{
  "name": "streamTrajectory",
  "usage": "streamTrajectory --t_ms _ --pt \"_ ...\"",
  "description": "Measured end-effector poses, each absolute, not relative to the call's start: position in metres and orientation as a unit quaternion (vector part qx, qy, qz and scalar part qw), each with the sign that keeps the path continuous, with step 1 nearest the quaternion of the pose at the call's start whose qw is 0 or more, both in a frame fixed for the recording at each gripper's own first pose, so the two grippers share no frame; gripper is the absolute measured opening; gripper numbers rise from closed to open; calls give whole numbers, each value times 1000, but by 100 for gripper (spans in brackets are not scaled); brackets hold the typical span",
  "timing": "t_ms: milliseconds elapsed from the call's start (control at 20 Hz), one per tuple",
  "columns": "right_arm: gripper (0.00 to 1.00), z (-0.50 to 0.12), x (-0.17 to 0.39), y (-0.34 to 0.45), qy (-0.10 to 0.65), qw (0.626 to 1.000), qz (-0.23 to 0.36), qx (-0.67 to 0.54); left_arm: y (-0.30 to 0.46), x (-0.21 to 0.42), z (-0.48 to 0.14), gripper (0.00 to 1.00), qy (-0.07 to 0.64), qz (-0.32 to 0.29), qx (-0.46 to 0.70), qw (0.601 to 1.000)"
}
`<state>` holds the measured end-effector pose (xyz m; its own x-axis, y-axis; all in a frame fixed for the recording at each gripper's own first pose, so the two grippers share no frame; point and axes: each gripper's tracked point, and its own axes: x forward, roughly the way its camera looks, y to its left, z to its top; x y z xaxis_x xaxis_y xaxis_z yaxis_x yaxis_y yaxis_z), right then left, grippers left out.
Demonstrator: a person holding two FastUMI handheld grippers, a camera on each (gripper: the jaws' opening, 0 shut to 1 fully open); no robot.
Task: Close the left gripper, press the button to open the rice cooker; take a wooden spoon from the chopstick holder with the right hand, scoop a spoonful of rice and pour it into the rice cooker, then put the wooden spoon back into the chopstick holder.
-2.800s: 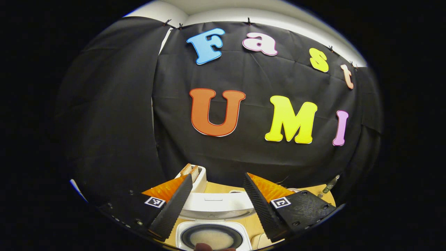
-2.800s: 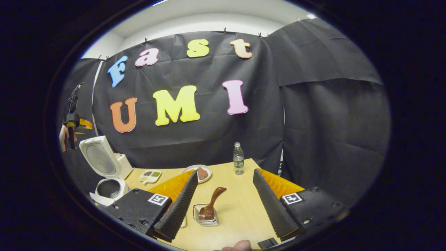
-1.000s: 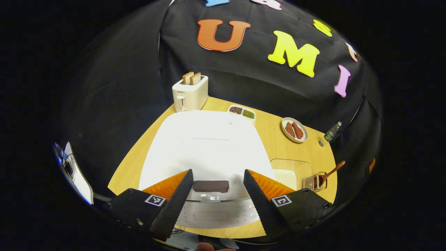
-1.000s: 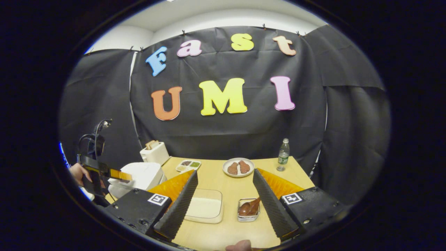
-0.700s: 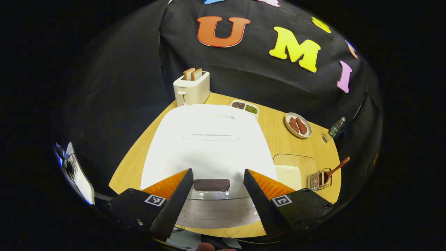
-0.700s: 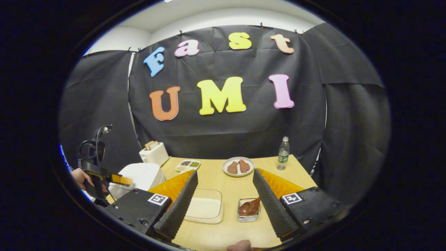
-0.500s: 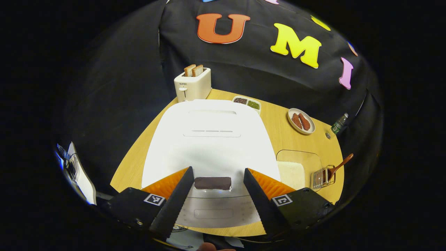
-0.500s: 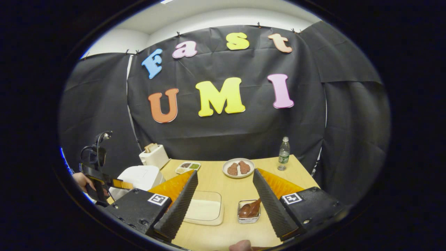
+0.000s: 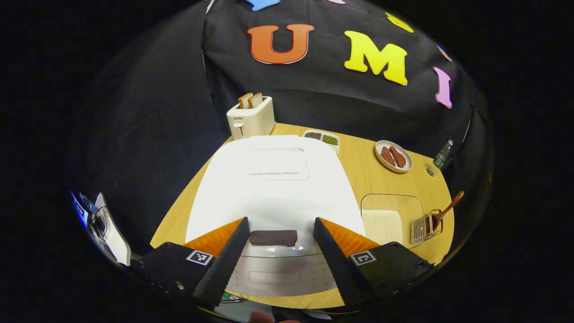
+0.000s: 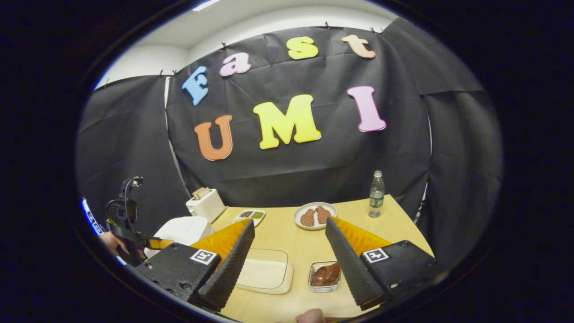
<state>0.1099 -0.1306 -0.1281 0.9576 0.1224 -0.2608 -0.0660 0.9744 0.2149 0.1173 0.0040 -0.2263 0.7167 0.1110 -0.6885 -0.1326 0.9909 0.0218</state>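
Left gripper view: left tool [image 9: 280, 233] gapes wide (empty) over the rice cooker [image 9: 273, 179] — lid down.

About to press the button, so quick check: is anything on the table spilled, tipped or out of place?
Nothing stands out. The rice cooker lid is down, rice sits inside its clear dish, the wooden spoon stands in the chopstick holder, and the bottle is upright.

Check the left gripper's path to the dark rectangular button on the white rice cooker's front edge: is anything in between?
Nothing visible. In the left gripper view the dark rectangular button lies bare in the gap between the open left gripper fingers, on the closed white rice cooker.
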Motion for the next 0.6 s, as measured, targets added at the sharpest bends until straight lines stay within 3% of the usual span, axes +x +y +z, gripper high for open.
streamTrajectory --t_ms 300,600 --pt "100 -102 116 -150 99 991 29 90 3 129 -151 94 257 81 -28 963" --pt "100 -70 78 -128 49 998 19 40 -22 90 -55 93 134 28 -33 990"
